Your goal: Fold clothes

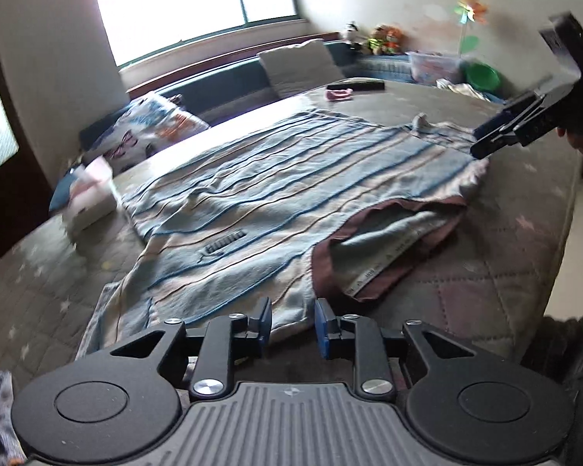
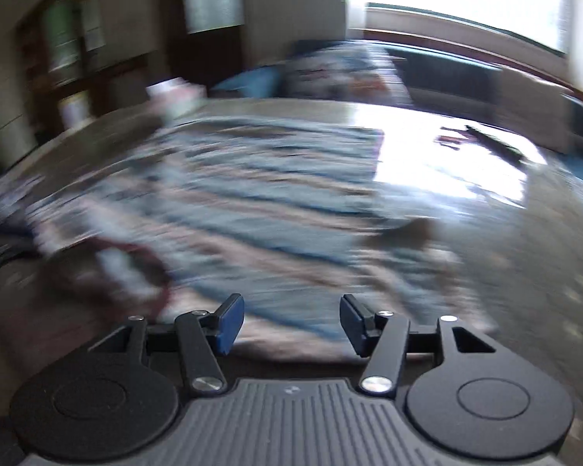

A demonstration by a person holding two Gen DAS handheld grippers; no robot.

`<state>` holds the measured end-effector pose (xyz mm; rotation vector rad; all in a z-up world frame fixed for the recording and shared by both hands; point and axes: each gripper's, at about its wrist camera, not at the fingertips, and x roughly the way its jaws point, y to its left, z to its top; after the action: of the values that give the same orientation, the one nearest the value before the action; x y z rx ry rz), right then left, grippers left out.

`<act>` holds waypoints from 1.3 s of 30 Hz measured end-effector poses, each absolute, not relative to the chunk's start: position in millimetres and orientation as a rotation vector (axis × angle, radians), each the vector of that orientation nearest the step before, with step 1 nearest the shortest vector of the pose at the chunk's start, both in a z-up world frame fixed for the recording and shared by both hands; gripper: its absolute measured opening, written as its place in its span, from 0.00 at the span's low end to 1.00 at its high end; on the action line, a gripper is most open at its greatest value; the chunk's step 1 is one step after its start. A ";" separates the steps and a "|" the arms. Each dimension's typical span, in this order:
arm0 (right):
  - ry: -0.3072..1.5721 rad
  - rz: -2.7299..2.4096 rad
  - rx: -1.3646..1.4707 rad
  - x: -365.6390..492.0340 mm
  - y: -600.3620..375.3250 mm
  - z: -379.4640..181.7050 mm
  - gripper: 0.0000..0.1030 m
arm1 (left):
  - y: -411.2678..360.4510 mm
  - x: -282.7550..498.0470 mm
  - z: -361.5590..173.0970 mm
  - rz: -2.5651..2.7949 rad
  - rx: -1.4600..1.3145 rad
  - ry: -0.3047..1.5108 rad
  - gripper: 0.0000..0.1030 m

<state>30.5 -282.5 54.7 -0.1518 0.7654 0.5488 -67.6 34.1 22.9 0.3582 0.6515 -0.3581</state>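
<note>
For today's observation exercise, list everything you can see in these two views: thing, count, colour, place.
striped shirt: one, blue, white and tan, spread on the bed
bed: one, grey quilted cover, fills the middle
patterned pillow: one, white with prints, far left
grey pillow: one, by the window
green basin: one, far right corner
plush toys: several, mixed colours, on the ledge
left gripper: one, black with blue pads, open at the shirt's near edge
right gripper: one, same colours, open

A striped polo shirt [image 1: 276, 209] is spread flat on the quilted bed [image 1: 505, 256] at mid-frame. The left gripper [image 1: 292, 324], fingers parted, is seen at its lower edge; the right gripper [image 1: 486, 139] at the upper right.
</note>
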 end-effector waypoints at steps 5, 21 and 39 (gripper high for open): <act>0.759 0.779 -0.316 4.7 -232.3 46.4 0.56 | 28.2 -63.5 14.6 -0.395 0.392 0.665 0.29; 0.706 0.875 -0.473 -4.4 -208.7 48.7 0.06 | 26.2 -69.0 27.5 -0.503 0.342 0.663 0.00; 0.636 0.957 -0.566 -17.1 -177.4 45.0 0.48 | 29.2 -60.4 3.3 -0.472 0.553 0.653 0.29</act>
<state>-17.1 -177.4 45.0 -0.5660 0.6357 0.9574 -60.4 29.2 3.3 0.5530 0.6529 -0.4721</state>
